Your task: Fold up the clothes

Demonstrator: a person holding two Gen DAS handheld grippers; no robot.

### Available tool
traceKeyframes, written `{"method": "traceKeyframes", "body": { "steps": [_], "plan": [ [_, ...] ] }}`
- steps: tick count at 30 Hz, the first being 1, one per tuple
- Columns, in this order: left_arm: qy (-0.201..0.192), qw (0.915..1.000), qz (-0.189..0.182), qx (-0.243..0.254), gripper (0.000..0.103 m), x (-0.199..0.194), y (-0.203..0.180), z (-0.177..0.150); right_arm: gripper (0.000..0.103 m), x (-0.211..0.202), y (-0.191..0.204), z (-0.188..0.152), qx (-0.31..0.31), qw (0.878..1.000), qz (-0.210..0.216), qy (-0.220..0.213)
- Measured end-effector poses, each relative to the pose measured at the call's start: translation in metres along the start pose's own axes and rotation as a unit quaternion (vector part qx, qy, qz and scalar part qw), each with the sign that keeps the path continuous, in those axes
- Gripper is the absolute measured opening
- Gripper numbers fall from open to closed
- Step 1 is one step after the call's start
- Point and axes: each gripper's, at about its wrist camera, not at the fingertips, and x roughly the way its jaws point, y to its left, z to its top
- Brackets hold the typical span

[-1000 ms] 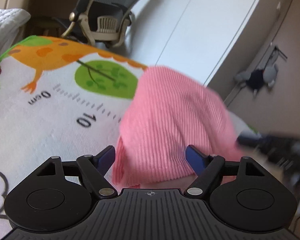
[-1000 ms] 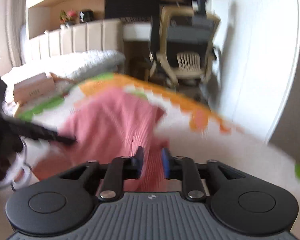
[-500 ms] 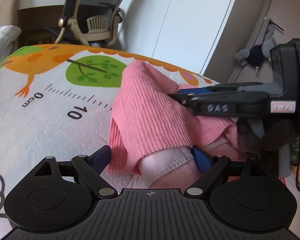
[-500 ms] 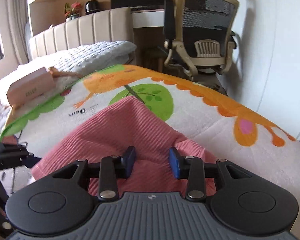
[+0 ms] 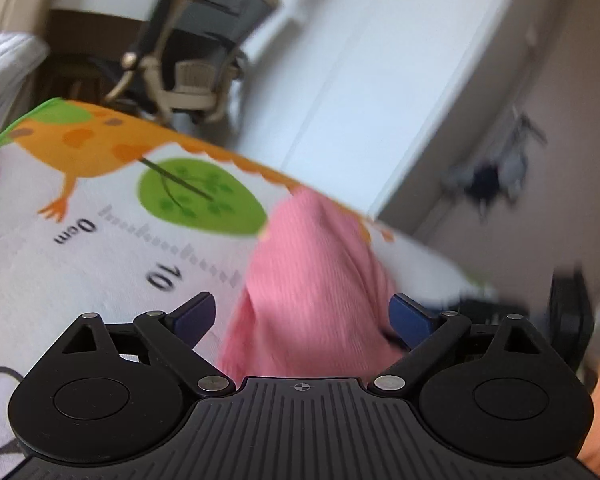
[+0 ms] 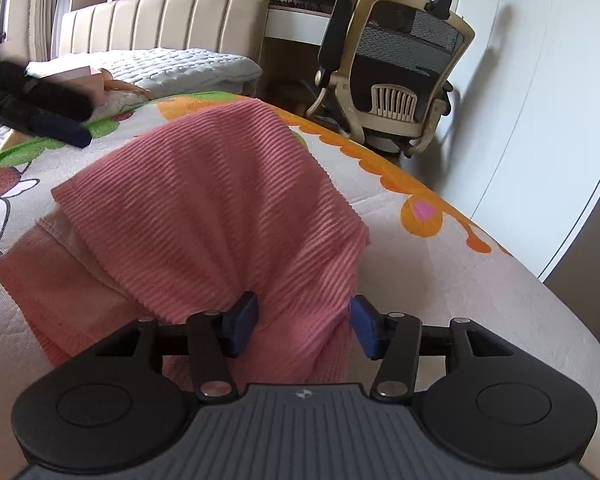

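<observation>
A pink ribbed garment (image 6: 204,208) lies bunched and partly folded on a cartoon-print play mat (image 6: 440,280) spread over the bed. My right gripper (image 6: 304,322) is open, its blue pads on either side of a fold of the garment without pinching it. In the left wrist view, which is motion-blurred, my left gripper (image 5: 302,314) stands wide open with the pink garment (image 5: 312,280) rising between its fingers. The left gripper also shows as a dark shape (image 6: 56,120) at the upper left of the right wrist view.
An office chair (image 6: 400,72) stands past the mat's far edge beside a white wardrobe (image 5: 380,80). A quilted pillow (image 6: 180,68), a pink box (image 6: 80,76) and the padded headboard (image 6: 160,20) lie at the back left. A stuffed toy (image 5: 492,176) sits on the floor.
My right gripper, shut on the garment a second ago, has opened in steps and let the cloth go. The left gripper stayed open and swung, blurring its view.
</observation>
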Motion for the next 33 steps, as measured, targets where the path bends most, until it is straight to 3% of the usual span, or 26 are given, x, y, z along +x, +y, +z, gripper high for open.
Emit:
{"method": "traceKeyframes", "body": {
  "steps": [6, 11, 14, 15, 17, 19, 24, 30, 33],
  "plan": [
    [0.029, 0.9957, 0.084, 0.025, 0.098, 0.038, 0.014, -0.008, 0.053, -0.012, -0.01, 0.017, 0.046, 0.998, 0.029, -0.012],
    [0.026, 0.9914, 0.1, 0.081, 0.096, 0.035, 0.002, -0.013, 0.053, -0.021, -0.009, 0.068, 0.061, 0.993, 0.059, -0.082],
    [0.015, 0.9857, 0.117, 0.12, 0.095, 0.03, -0.01, -0.017, 0.053, 0.005, 0.001, 0.094, 0.056, 0.992, 0.08, -0.08],
    [0.013, 0.9845, 0.12, 0.127, 0.095, 0.03, -0.012, -0.018, 0.053, 0.021, 0.005, 0.096, 0.054, 0.993, 0.083, -0.062],
    [0.012, 0.9839, 0.121, 0.131, 0.095, 0.028, -0.012, -0.019, 0.053, 0.054, 0.014, 0.088, 0.04, 0.997, 0.066, -0.016],
    [0.014, 0.9843, 0.121, 0.128, 0.095, 0.029, -0.009, -0.019, 0.053, 0.066, 0.016, 0.076, 0.045, 0.997, 0.061, -0.008],
    [0.014, 0.9855, 0.112, 0.127, 0.095, 0.029, -0.007, -0.021, 0.053, 0.036, 0.014, 0.072, 0.04, 0.997, 0.055, -0.025],
    [0.014, 0.9862, 0.11, 0.123, 0.095, 0.029, -0.006, -0.021, 0.054, -0.005, 0.024, 0.048, 0.029, 0.995, 0.091, -0.028],
    [0.017, 0.9864, 0.11, 0.121, 0.095, 0.028, -0.007, -0.021, 0.064, -0.006, 0.03, 0.025, 0.007, 0.997, 0.082, -0.011]
  ]
}}
